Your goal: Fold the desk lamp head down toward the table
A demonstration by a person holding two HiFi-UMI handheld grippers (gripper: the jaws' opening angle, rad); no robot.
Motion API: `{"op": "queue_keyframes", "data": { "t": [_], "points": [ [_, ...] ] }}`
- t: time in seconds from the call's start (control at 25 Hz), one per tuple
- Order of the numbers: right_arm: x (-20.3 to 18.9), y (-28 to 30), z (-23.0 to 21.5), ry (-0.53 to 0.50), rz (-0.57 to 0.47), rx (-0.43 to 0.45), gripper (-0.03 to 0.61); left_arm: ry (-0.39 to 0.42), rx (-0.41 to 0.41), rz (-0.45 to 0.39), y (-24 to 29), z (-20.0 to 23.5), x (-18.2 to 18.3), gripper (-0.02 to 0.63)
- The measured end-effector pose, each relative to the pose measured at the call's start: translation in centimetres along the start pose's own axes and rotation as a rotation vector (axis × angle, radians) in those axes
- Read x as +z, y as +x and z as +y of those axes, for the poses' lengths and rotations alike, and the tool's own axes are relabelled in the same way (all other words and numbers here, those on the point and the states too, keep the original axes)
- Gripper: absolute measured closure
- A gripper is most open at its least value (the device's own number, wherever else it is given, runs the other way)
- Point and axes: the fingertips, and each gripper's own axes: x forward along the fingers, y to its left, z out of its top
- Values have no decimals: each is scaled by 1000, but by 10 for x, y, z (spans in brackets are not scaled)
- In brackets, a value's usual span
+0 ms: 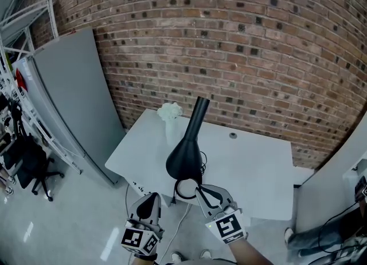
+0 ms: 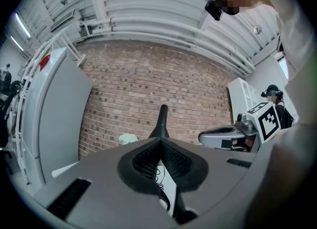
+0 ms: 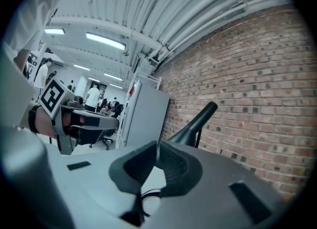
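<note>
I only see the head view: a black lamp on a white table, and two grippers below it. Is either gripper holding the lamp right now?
Observer: No. In its own view the left gripper has its fingers closed tip to tip, with nothing between them.
Visitor: And the right one?
Observer: In its own view the right gripper is shut too, with nothing between; the lamp rises just beyond the tips.
Visitor: Is anyone else in the room?
Observer: Yes. The right gripper view shows people far off, under ceiling lights.
</note>
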Motion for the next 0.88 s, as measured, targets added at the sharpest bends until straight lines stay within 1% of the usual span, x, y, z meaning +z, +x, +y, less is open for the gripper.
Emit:
{"op": "queue_keyframes", "data": {
  "t": [0.12,0.28,0.44,0.6,0.68,0.88],
  "points": [
    [1,-7,-1,31,-8,-7,548,-5,-1,2,-1,-3,0,606],
    [6,-12,-5,64,-44,-17,549,-3,0,3,-2,-8,2,606],
    [2,-22,-8,100,-31,-21,550,-7,1,0,-5,-10,1,606],
    [6,-30,-9,166,-49,-22,553,-14,-4,-3,-8,-13,-2,606],
    [8,-33,-10,173,-54,-25,554,-15,-5,2,-9,-15,-3,606],
    [-1,-37,-10,193,-44,-33,557,-20,-2,10,-13,-19,-7,606]
  ]
}}
